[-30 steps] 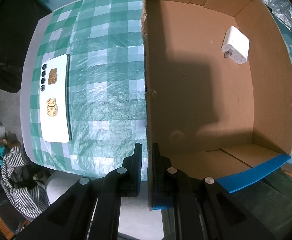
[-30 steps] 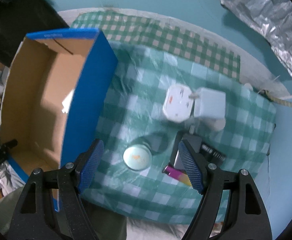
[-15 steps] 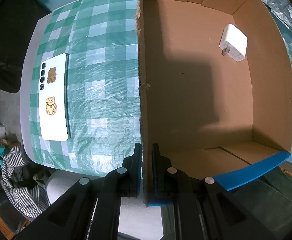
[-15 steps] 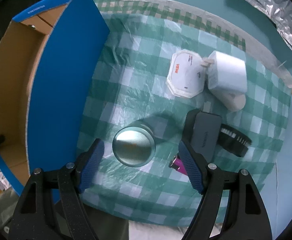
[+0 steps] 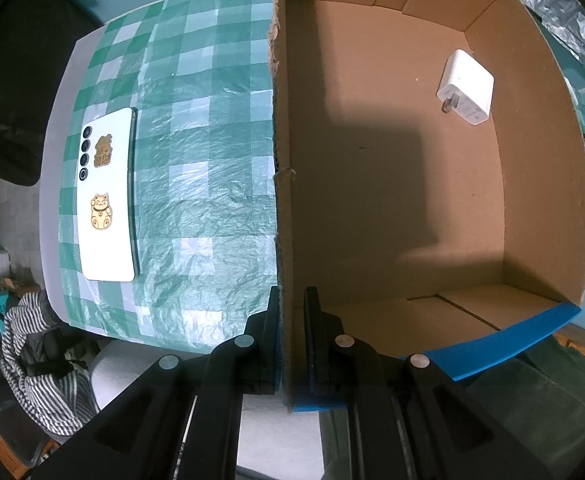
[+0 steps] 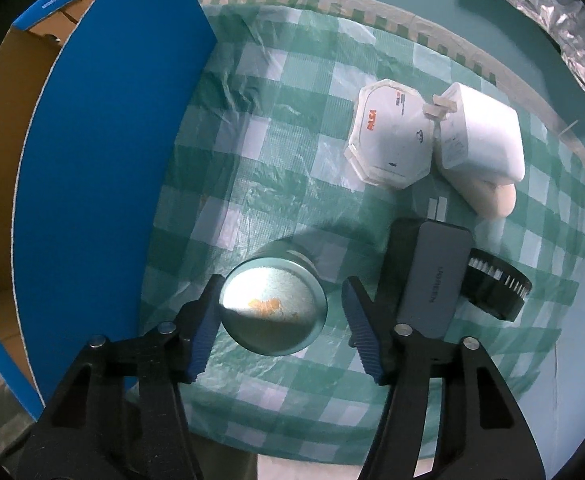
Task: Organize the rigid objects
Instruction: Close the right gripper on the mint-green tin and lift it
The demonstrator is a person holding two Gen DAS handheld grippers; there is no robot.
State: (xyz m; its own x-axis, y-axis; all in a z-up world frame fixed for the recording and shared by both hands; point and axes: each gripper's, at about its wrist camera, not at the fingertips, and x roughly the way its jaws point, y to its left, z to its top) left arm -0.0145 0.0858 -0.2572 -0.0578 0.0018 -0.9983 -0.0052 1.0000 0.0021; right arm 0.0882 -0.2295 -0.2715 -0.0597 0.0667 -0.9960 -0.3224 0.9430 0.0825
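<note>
My left gripper (image 5: 291, 336) is shut on the near wall of the cardboard box (image 5: 282, 160), which has blue outer sides. A white charger (image 5: 466, 87) lies inside the box at its far right. My right gripper (image 6: 278, 328) is open, its fingers on either side of a round silver tin (image 6: 273, 309) standing on the checked cloth. The left pad is next to the tin; the right pad stands apart. The box's blue side (image 6: 104, 184) is just left of the tin.
A white phone with cat stickers (image 5: 108, 196) lies on the cloth left of the box. Right of the tin are a grey hub (image 6: 432, 276), a black round brush (image 6: 496, 284), a white octagonal case (image 6: 392, 136) and a white adapter (image 6: 480, 136).
My right gripper has come down and forward around the silver tin, which now sits between its fingers. The left gripper keeps its hold on the box wall; the box shifted slightly.
</note>
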